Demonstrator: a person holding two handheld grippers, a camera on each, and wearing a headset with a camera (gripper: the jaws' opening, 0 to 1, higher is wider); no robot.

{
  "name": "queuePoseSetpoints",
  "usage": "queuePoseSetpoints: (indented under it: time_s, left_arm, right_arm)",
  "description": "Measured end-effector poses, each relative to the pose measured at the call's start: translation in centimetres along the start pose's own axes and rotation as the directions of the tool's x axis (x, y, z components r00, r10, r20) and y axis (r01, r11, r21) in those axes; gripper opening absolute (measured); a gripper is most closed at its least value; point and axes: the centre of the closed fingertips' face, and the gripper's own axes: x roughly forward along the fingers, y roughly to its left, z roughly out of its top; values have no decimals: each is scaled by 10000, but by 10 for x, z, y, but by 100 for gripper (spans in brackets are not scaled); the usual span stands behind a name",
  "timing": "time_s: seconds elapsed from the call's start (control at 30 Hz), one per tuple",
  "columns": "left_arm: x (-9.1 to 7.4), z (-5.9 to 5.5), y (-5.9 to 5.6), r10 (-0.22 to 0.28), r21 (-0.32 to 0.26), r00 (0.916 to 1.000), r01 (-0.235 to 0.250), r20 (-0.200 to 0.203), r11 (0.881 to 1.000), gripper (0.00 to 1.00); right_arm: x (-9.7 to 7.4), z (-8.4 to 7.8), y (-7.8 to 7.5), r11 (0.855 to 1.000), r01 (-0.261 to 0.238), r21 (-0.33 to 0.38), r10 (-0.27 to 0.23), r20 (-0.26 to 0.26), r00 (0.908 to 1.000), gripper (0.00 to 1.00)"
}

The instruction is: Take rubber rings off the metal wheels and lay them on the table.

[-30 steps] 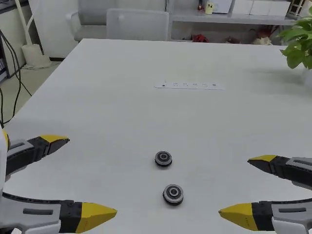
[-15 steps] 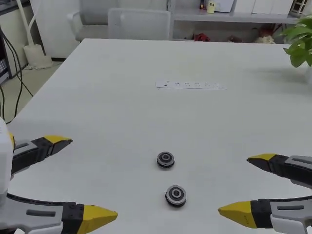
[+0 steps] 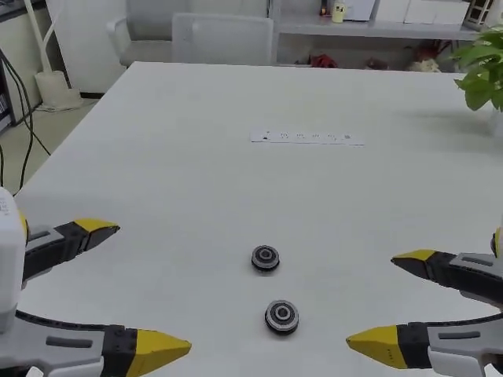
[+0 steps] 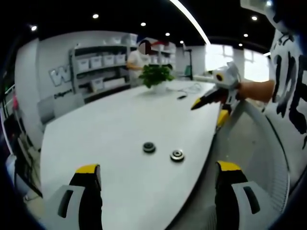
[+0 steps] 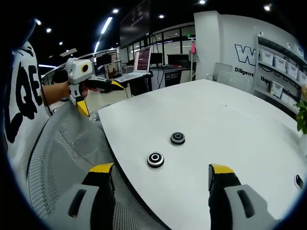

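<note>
Metal wheels, two of them, lie flat on the white table, close to its front edge. The near wheel and the far wheel are near each other but do not touch. Both look dark at the edge and bright in the middle.

I hold the left gripper to the left of them, with its yellow-tipped jaws wide apart and nothing between them. The right gripper is on the other side, also spread wide and holding nothing. Neither one touches a wheel.

Farther back on the table lies a flat socket strip. A green plant is at the far right, and a chair stands behind the far edge.
</note>
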Motion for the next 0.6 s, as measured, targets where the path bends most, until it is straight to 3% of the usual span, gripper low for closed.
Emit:
queuePoseSetpoints:
  time_s: [0.6]
  left_arm:
    - [10,0,5,-261,256,9997,262,-41,9993,100]
  right_arm:
    - [5,-6,-13,9992,-175,-347,169,-165,9997,77]
